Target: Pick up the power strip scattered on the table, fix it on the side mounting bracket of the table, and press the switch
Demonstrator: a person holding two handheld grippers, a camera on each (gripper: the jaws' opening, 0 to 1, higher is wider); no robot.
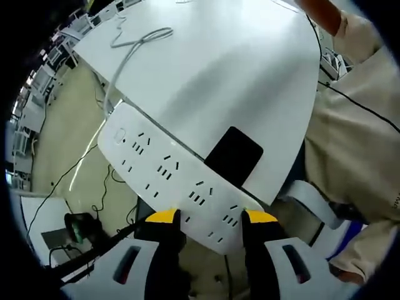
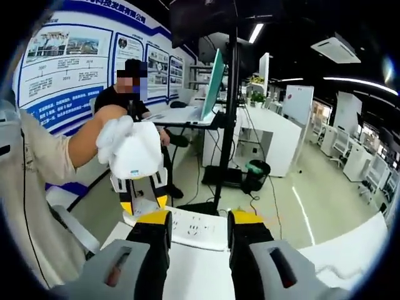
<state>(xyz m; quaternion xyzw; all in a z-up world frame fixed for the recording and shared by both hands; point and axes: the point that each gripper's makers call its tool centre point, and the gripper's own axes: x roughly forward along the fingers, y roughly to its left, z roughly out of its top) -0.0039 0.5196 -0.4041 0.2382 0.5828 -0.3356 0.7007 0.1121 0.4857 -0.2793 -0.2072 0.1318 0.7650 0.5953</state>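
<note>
The white power strip (image 1: 162, 165) lies along the near edge of the white table (image 1: 237, 69), sockets facing me. My left gripper (image 1: 212, 217) is shut on its near end, one yellow-tipped jaw on each long side. A black bracket (image 1: 234, 156) sits at the table edge just behind the strip. The strip's white cable (image 1: 134, 47) trails across the far tabletop. In the right gripper view the power strip (image 2: 194, 228) rests at the table edge (image 2: 350, 244), with the left gripper (image 2: 144, 203) on its left end under a gloved hand (image 2: 128, 147). My right gripper (image 2: 200, 217) hovers open just before the strip.
A person in beige (image 1: 362, 131) stands close on the right. A black device with cables (image 1: 78, 228) lies on the floor below the table edge. A black monitor pole (image 2: 228, 125) rises beyond the strip. A seated person (image 2: 128, 94) and white desks (image 2: 275, 134) are farther back.
</note>
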